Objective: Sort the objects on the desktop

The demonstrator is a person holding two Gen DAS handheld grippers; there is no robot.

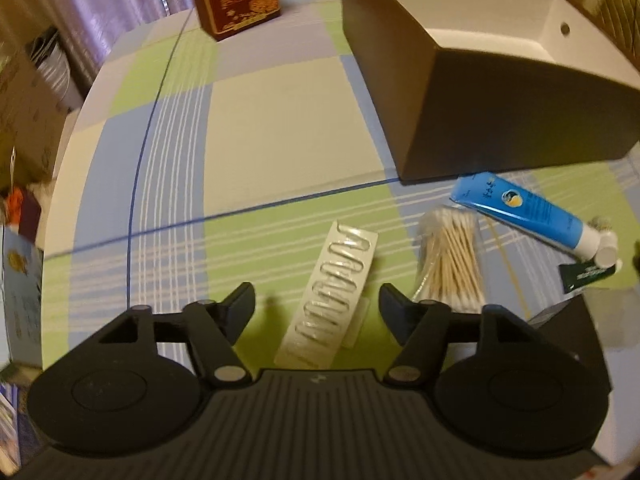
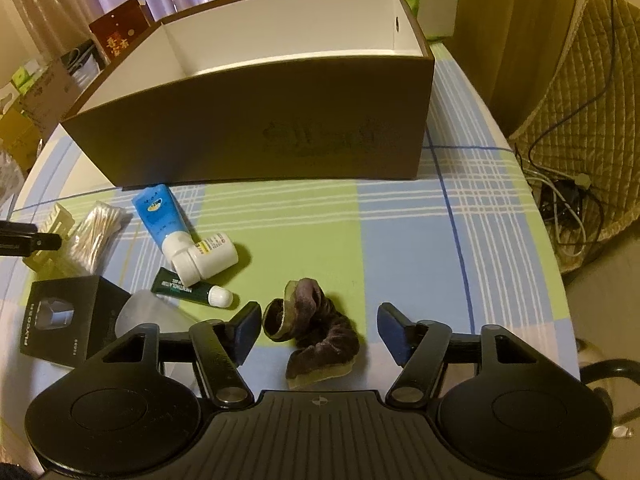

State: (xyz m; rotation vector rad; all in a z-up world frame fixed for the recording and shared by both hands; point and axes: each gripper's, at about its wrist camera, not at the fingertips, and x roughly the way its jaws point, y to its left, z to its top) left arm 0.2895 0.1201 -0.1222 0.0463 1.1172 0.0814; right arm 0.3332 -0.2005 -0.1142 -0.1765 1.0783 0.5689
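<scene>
My left gripper [image 1: 317, 304] hangs with fingers spread over the blister strip [image 1: 332, 300], whose long axis runs nearly along my line of reach, so closing would pinch its long edges. Cotton swabs [image 1: 450, 256] lie just right of it. My right gripper [image 2: 318, 330], fingers also spread, straddles the brown scrunchie [image 2: 316, 332] on the tabletop [image 2: 400, 220]. The open box [image 2: 256, 136] stands toward the far edge; I judge the scrunchie is the readier grasp.

Blister strip [image 1: 334, 294] between spread left tongs [image 1: 317, 306], untouched
</scene>
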